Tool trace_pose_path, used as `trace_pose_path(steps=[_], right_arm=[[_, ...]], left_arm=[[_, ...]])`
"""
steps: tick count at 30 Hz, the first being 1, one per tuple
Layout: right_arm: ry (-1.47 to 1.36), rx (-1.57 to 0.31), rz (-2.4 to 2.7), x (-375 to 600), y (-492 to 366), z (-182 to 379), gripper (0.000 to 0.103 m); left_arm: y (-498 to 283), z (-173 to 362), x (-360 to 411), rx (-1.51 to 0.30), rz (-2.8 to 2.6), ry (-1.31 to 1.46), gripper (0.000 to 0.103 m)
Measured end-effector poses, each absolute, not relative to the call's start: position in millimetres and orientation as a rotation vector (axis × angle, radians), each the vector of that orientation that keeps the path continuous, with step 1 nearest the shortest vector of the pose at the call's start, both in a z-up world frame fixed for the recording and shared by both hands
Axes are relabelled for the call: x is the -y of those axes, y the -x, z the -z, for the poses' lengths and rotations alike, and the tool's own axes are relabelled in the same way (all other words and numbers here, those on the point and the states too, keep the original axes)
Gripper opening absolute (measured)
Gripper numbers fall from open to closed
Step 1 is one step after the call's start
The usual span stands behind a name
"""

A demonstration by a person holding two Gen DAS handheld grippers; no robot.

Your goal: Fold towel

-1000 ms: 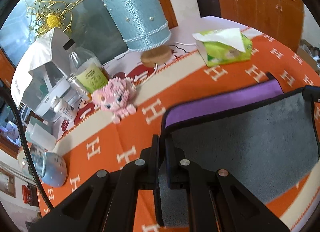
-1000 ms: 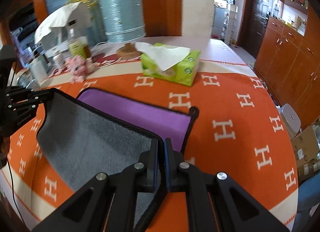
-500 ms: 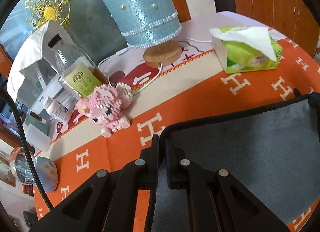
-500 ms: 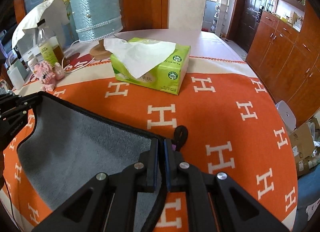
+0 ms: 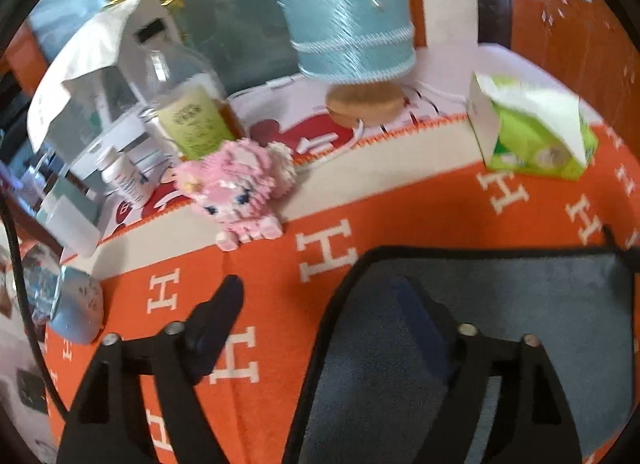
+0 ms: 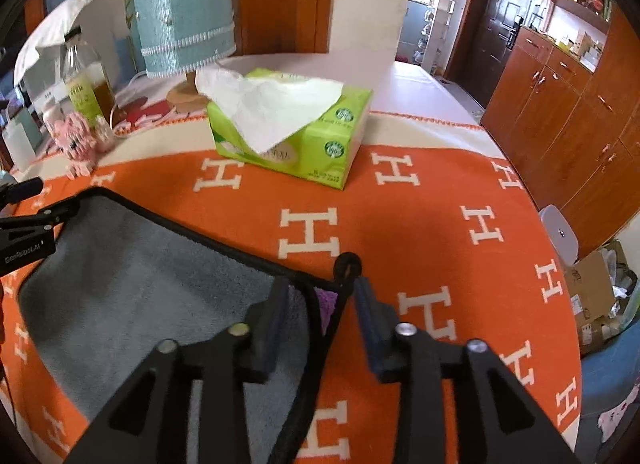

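The counter (image 6: pixel 400 223), under an orange woven cloth with white H marks, fills both frames. The towel (image 6: pixel 132 280), plush grey with black piping, lies folded at lower left of the right view, a sliver of purple underside at its corner. Both sets of jaws are spread, gripping nothing: the left gripper (image 5: pixel 320 312) straddles the towel's near corner, the right gripper (image 6: pixel 320 304) its looped corner. Withdrawing carelessly could snag the soft hanging loop (image 6: pixel 347 264) and drag the fold askew. The glossy tissue box (image 6: pixel 296 135) stands well apart.

1 towel (image 6: pixel 132 288), 2 grippers (image 6: pixel 320 292)
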State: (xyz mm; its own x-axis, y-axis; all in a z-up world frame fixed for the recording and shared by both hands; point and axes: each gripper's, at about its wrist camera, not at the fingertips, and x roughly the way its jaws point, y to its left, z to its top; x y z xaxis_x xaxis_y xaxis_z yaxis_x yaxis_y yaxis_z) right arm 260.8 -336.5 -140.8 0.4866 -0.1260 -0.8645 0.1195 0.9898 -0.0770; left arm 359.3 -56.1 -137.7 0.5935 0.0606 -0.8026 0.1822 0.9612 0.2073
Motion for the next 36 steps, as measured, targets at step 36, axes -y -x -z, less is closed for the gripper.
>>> trace_pose_path(steps=[36], right_arm=[[-0.059,-0.973,0.062,255.4,-170.9,31.4,0.069]], left_arm=[[-188.6,7.3,-13.5,-0.843,0.051,0.061,0.102]])
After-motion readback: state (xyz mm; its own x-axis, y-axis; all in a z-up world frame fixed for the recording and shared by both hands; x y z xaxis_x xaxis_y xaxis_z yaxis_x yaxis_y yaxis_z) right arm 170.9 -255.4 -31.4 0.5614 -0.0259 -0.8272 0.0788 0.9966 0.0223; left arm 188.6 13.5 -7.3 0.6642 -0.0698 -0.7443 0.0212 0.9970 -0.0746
